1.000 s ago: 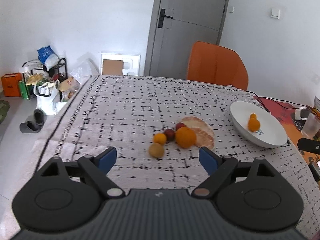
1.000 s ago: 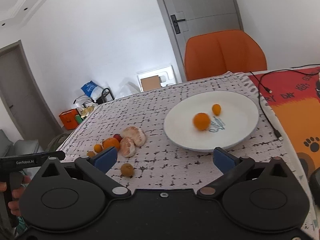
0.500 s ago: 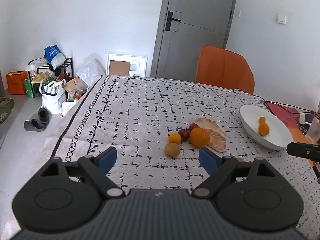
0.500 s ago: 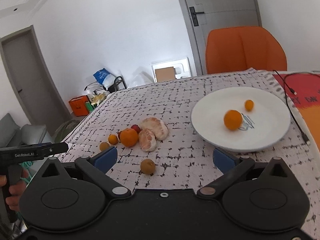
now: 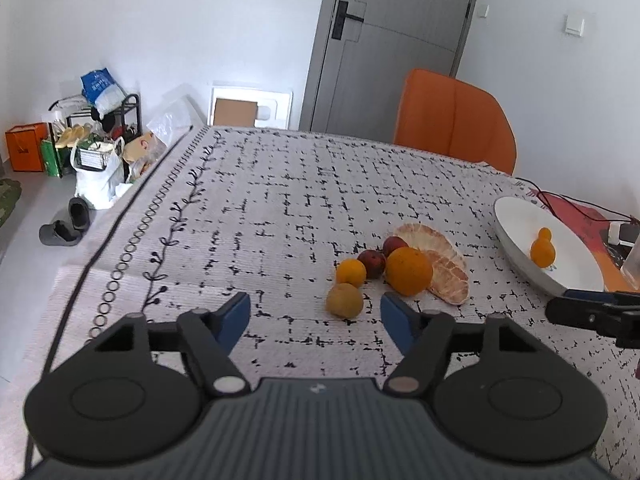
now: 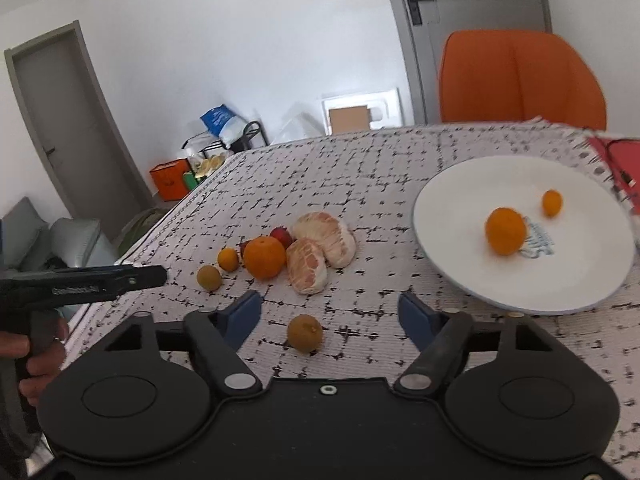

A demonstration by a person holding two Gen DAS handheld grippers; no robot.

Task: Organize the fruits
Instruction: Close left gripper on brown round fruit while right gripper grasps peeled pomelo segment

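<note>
Crowding one orange [image 6: 264, 257], pomelo halves [image 6: 307, 266], plums [image 5: 371, 263], kumquat [image 6: 228, 259]

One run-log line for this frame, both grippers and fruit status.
left gripper: open, empty | right gripper: open, brown fruit between its fingers, ungrasped | white plate: two orange fruits | cluster on tablecloth

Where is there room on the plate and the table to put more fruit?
The plate has bare room around its two oranges. The tablecloth is bare from the fruit pile to the far edge by the chair. It is crowded at the pile, beside the pomelo pieces.
</note>
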